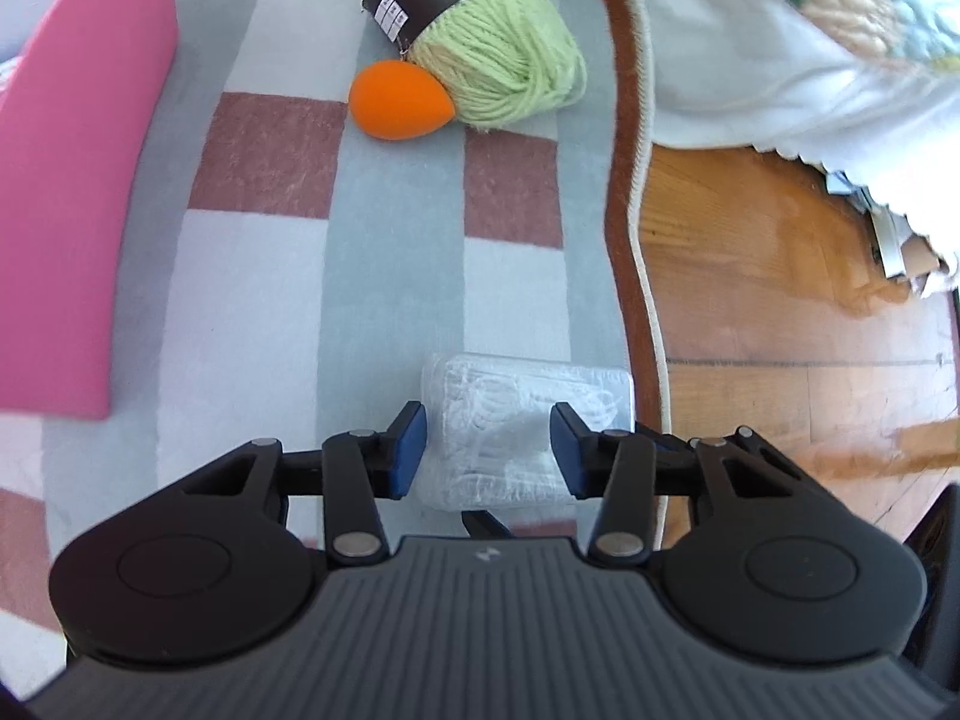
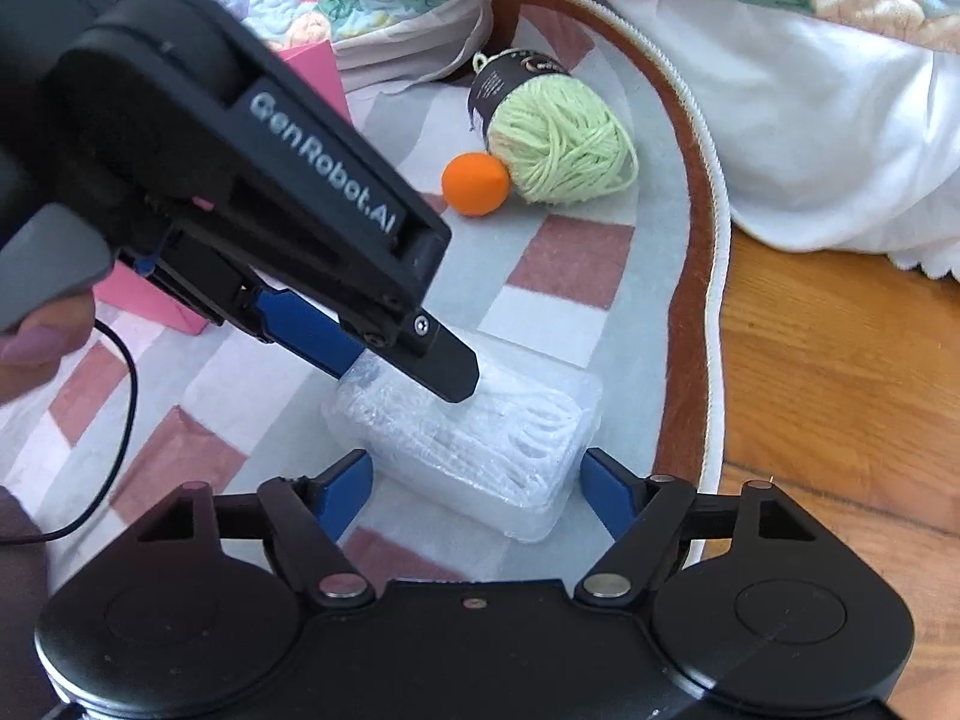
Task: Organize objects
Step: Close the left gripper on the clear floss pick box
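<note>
A clear plastic box (image 1: 510, 396) (image 2: 480, 450) full of white pieces lies on the striped rug (image 1: 390, 276) near its brown edge. My left gripper (image 1: 489, 450) (image 2: 405, 369) hovers over the box's far end with its jaws partly apart. One blue pad sits at the box's edge and the other finger lies across its top; no firm squeeze shows. My right gripper (image 2: 477, 492) is open wide and straddles the box's near end, its blue pads just beside the walls. A green yarn skein (image 1: 504, 66) (image 2: 558, 150) and an orange egg-shaped sponge (image 1: 396, 99) (image 2: 474, 183) touch each other farther back.
A pink box (image 1: 78, 180) (image 2: 150, 294) stands on the rug at the left. Wooden floor (image 1: 780, 330) (image 2: 840, 390) lies to the right of the rug's edge. A white and floral bedspread (image 1: 750, 60) (image 2: 810, 120) hangs down behind. A hand (image 2: 36, 342) and a black cable (image 2: 129, 408) are at the left.
</note>
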